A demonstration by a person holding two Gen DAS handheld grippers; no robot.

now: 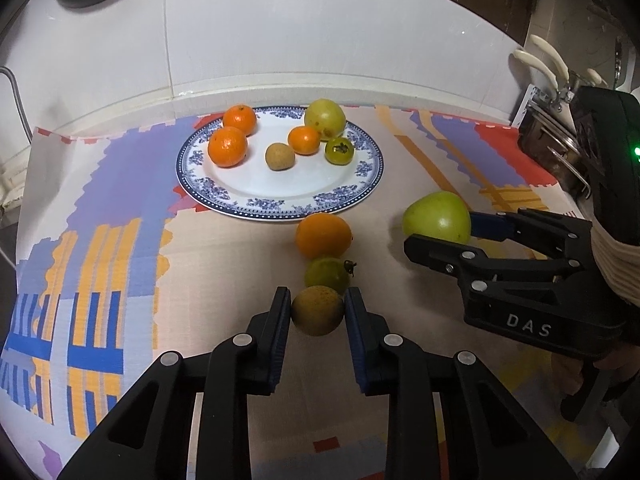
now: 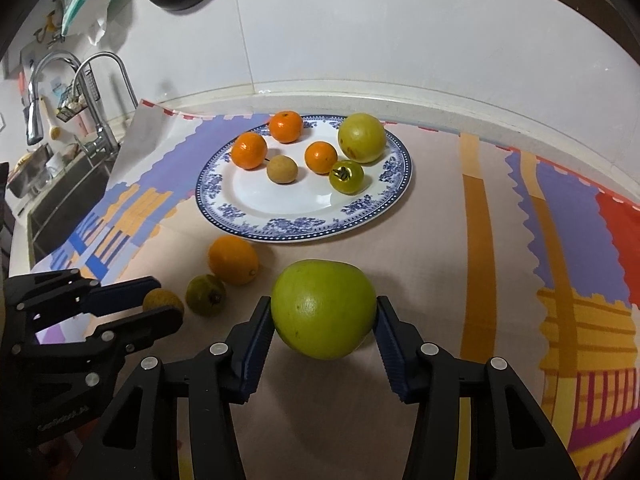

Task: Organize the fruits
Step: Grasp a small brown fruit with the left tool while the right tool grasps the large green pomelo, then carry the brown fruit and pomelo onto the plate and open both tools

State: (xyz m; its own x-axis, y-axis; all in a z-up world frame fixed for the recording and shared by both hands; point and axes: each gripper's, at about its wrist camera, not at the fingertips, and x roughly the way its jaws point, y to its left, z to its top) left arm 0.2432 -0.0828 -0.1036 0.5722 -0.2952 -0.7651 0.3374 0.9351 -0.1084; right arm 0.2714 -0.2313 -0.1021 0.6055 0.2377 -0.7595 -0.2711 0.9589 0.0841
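Observation:
My left gripper [image 1: 318,312] is shut on a small brown round fruit [image 1: 317,310], low over the patterned cloth; the same fruit [image 2: 162,300] peeks out between the left gripper's fingers in the right wrist view. Just beyond it lie a green tomato [image 1: 326,275] and an orange [image 1: 323,235]. My right gripper [image 2: 324,316] is shut on a big green apple [image 2: 323,308], also seen from the left as the green apple [image 1: 437,217]. The blue-rimmed plate [image 1: 276,206] holds three tangerines, a brown fruit, a green tomato and a yellow-green apple [image 1: 325,119].
The colourful cloth [image 1: 120,208] covers the counter up to a white tiled wall. A sink [image 2: 60,192] with faucets lies off the cloth's left edge. A dish rack [image 1: 556,152] stands at the right. The two grippers are close, side by side.

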